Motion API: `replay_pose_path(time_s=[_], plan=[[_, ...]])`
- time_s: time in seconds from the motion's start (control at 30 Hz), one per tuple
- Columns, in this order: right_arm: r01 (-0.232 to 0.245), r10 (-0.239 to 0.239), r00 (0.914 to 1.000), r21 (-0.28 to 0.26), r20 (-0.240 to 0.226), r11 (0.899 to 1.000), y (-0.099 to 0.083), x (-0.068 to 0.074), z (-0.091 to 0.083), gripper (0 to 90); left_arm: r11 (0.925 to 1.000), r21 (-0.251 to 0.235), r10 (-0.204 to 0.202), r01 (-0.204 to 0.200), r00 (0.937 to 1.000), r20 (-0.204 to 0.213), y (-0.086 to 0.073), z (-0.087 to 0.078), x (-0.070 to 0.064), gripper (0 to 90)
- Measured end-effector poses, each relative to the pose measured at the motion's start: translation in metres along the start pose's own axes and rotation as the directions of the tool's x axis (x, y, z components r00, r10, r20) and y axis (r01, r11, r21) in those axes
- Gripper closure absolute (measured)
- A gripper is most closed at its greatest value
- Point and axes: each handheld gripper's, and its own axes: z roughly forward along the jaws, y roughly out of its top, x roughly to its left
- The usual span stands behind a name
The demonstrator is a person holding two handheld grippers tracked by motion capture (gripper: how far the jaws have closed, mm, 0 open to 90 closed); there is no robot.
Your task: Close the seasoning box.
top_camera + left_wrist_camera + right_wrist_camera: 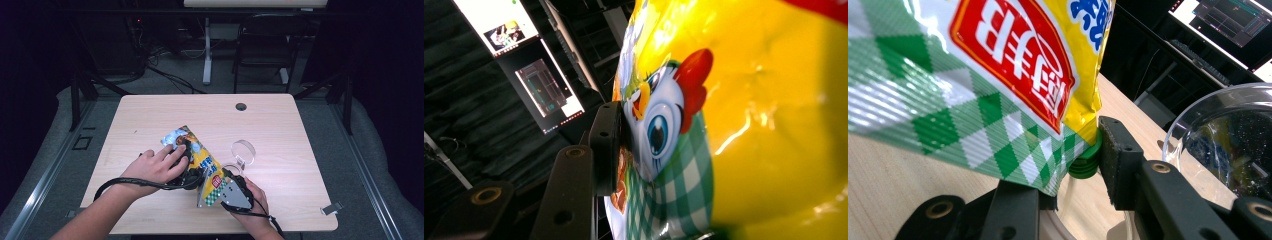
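Pinching the snack bag (200, 160), both tongs (left (186, 165), right (231, 186)) sit half-hidden under hands.

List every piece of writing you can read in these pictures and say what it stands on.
Snack bag, red panel: large white East Asian characters, cropped and tilted, not legible for certain.
Snack bag, yellow part: blue characters, cut off, unreadable.
Monitors behind the table: screen contents too small to read.
No brand names or numbers can be read.
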Motion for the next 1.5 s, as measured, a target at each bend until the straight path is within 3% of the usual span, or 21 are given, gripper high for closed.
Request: replay_pose_path(time_s=[0.03,0.07,0.4,1.5], plan=[[-0.001,0.001,1.0,-0.001,-0.001,1.0,0.0001,0.0001,0.0001,70.7,1.0,-0.001,0.0,0.0,0.9999,-0.014,-0.0001,0.0,-0.0008,62.9],[-0.001,0.001,1.0,-0.002,0.0,1.0,0.0001,0.0003,0.0002,70.7,1.0,0.0,0.001,-0.001,1.0,-0.001,-0.0002,-0.0002,-0.0001,62.9],[-0.003,0.003,1.0,-0.008,-0.005,1.0,0.0004,0.0013,0.0007,70.7,1.0,0.002,0.01,-0.01,0.9998,-0.017,-0.0004,-0.001,-0.0001,63.0],[-0.003,0.003,1.0,-0.006,-0.009,1.0,0.0008,0.0033,-0.0003,70.7,0.9998,0.001,0.018,-0.018,0.9998,-0.01,0.0001,-0.0027,-0.0007,64.6]])
